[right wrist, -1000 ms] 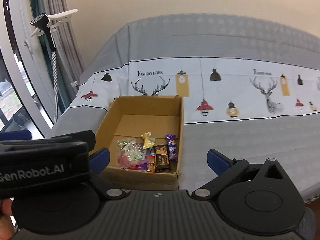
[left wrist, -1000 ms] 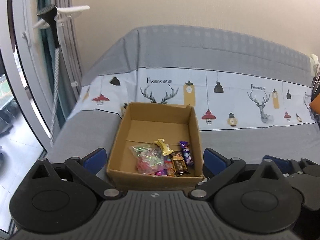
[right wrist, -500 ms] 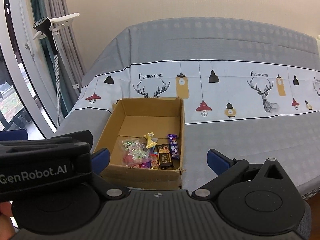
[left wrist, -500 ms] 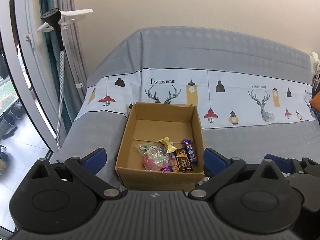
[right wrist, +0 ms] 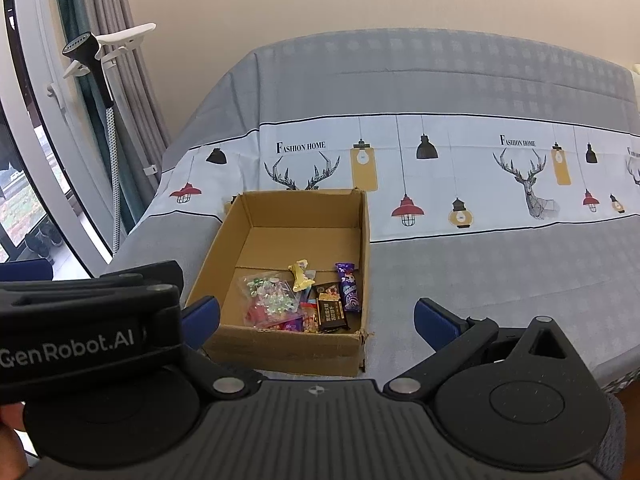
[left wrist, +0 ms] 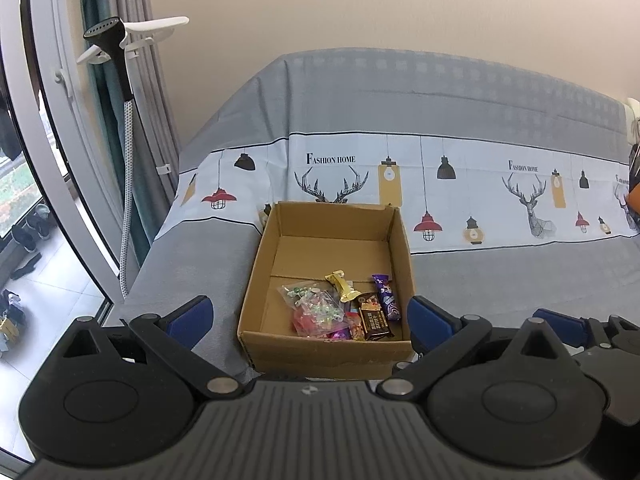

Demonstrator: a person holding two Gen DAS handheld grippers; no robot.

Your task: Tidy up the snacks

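The open brown cardboard box (left wrist: pixel 328 276) sits on a grey bedcover printed with deer heads and hanging lamps (left wrist: pixel 520 272), straight ahead of the left gripper (left wrist: pixel 310 316), whose blue-padded jaws stand spread wide with nothing between them; the box's near wall lies just beyond and between the two blue fingertips (left wrist: pixel 188 314). Inside, all the snacks are bunched in the near half of the box: a clear bag of green and pink wrapped sweets (left wrist: pixel 314 308) toward the left jaw, a gold-wrapped candy (left wrist: pixel 342 286) just behind it, a dark brown chocolate bar (left wrist: pixel 374 318) and a purple wrapped bar (left wrist: pixel 387 298) toward the right jaw, beside the box's right wall. The right gripper (right wrist: pixel 316 320) is likewise spread and holds nothing; from its view the box (right wrist: pixel 280 276) lies ahead and toward its left jaw, with the sweets bag (right wrist: pixel 270 300), gold candy (right wrist: pixel 302 276), chocolate bar (right wrist: pixel 331 314) and purple bar (right wrist: pixel 349 286) all well short of either fingertip.
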